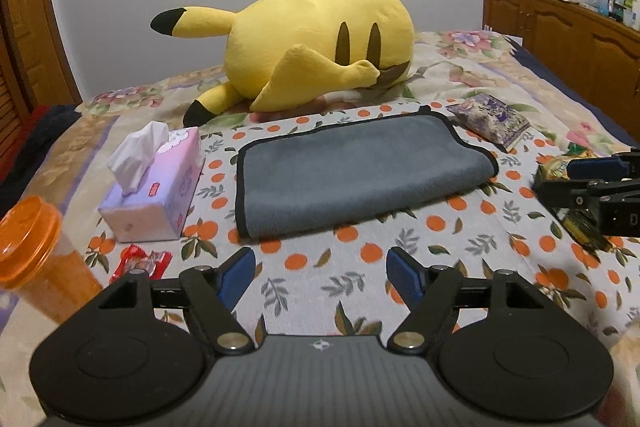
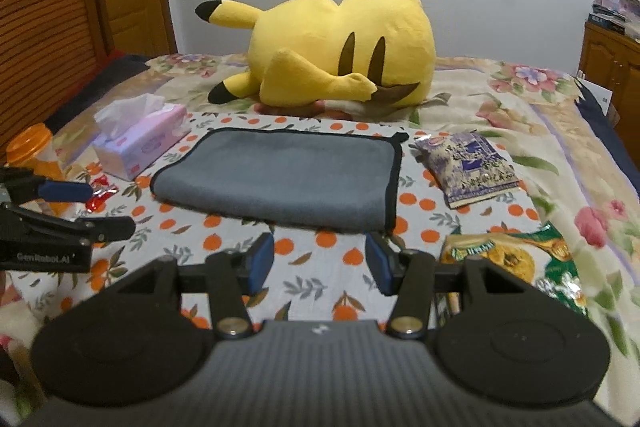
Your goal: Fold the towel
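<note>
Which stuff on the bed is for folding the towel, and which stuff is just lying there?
For the job:
grey towel, already folded over
left gripper, open
right gripper, open

Just lying about:
yellow Pikachu plush
pink tissue box
purple snack packet
green snack bag
red candy wrapper
orange-lidded jar

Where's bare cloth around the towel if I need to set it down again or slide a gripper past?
Freest: the orange-print cloth between the grey towel and the grippers. A narrower strip separates the towel from the purple snack bag. Crowded: the left side, with tissue box, red candy wrapper and orange-lidded jar. The yellow plush blocks the far edge.
</note>
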